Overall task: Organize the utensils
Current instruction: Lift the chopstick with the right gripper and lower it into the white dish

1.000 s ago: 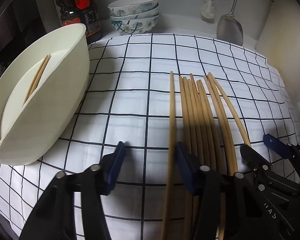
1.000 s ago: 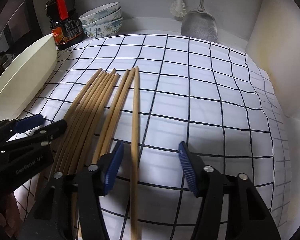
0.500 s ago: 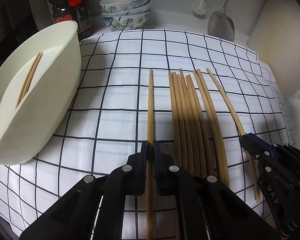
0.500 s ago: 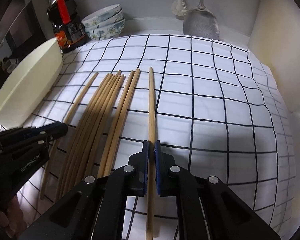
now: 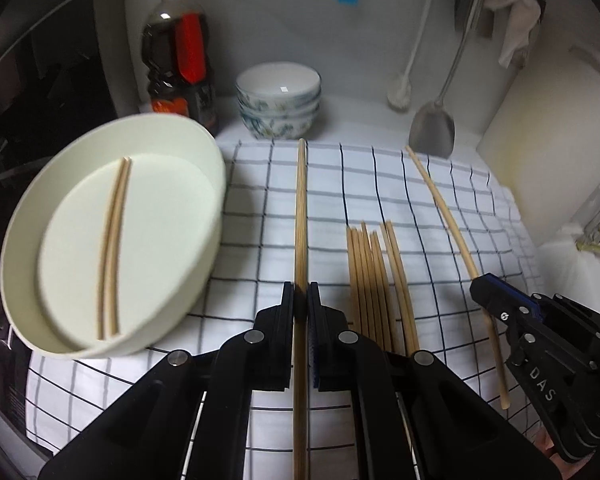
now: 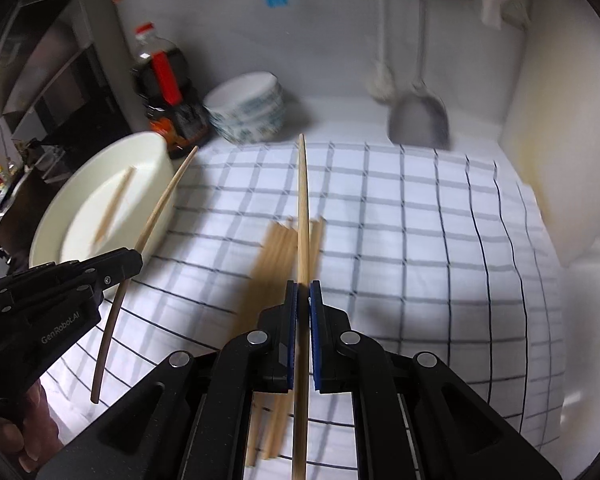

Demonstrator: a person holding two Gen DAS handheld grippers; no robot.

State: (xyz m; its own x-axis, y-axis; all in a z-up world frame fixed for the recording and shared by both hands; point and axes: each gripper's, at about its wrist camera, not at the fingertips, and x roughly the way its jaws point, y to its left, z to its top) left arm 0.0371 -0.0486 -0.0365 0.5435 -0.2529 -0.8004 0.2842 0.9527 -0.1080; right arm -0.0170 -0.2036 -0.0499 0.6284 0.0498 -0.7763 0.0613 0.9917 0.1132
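My left gripper (image 5: 300,294) is shut on a wooden chopstick (image 5: 300,216) and holds it above the checked cloth (image 5: 420,200). My right gripper (image 6: 303,294) is shut on another chopstick (image 6: 303,200), also lifted. Each gripper shows in the other's view, the right one (image 5: 485,285) and the left one (image 6: 134,262), each with its chopstick. Several chopsticks (image 5: 374,280) lie bunched on the cloth below, blurred in the right wrist view (image 6: 278,252). A cream oval tray (image 5: 28,280) at the left holds two chopsticks (image 5: 112,248).
A dark sauce bottle (image 5: 180,68) and stacked patterned bowls (image 5: 279,100) stand at the back. A metal spatula (image 5: 434,128) and a brush (image 5: 400,92) hang on the back wall. A white board (image 5: 540,120) leans at the right.
Both grippers closed on a chopstick each, then lifted them off the cloth. The views have risen and tilted up; the tray now sits closer to the left chopstick.
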